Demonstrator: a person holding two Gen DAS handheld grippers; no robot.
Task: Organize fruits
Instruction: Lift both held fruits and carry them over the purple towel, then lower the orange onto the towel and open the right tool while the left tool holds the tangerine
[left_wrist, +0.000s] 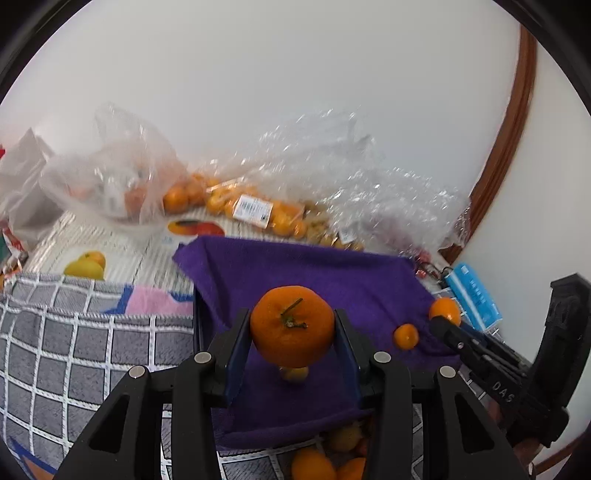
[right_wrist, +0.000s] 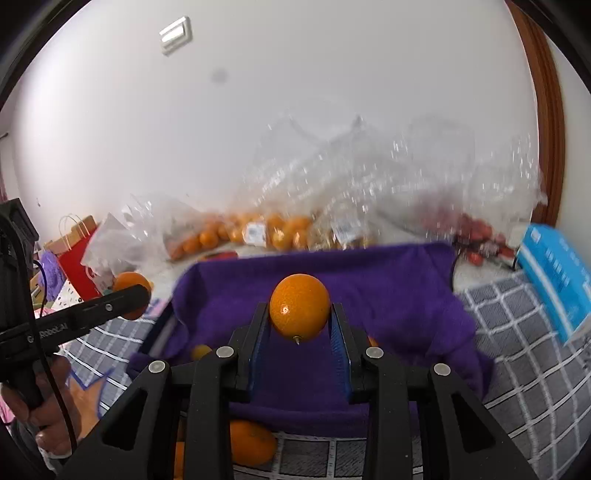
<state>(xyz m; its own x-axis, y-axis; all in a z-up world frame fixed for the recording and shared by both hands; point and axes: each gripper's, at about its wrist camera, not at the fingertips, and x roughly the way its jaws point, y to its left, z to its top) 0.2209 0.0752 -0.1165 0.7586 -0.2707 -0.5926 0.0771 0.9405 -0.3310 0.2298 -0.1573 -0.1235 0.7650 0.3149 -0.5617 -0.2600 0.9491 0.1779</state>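
My left gripper (left_wrist: 292, 328) is shut on a large orange tangerine (left_wrist: 291, 325) with a green stem, held above a purple cloth (left_wrist: 332, 273) that lines a box. My right gripper (right_wrist: 300, 325) is shut on a smaller orange (right_wrist: 299, 312), also above the purple cloth (right_wrist: 388, 295). In the left wrist view the right gripper's orange (left_wrist: 445, 310) shows at the right, and another small orange (left_wrist: 405, 336) lies on the cloth. In the right wrist view the left gripper's tangerine (right_wrist: 131, 284) shows at the left. A small fruit (left_wrist: 294, 373) lies on the cloth below the tangerine.
Clear plastic bags of oranges (left_wrist: 258, 210) lie along the white wall behind the cloth. A grey checked towel (left_wrist: 74, 350) covers the surface at left. More oranges (right_wrist: 251, 443) sit at the near edge. A blue box (right_wrist: 557, 280) stands at the right, a red paper bag (right_wrist: 79, 266) at the left.
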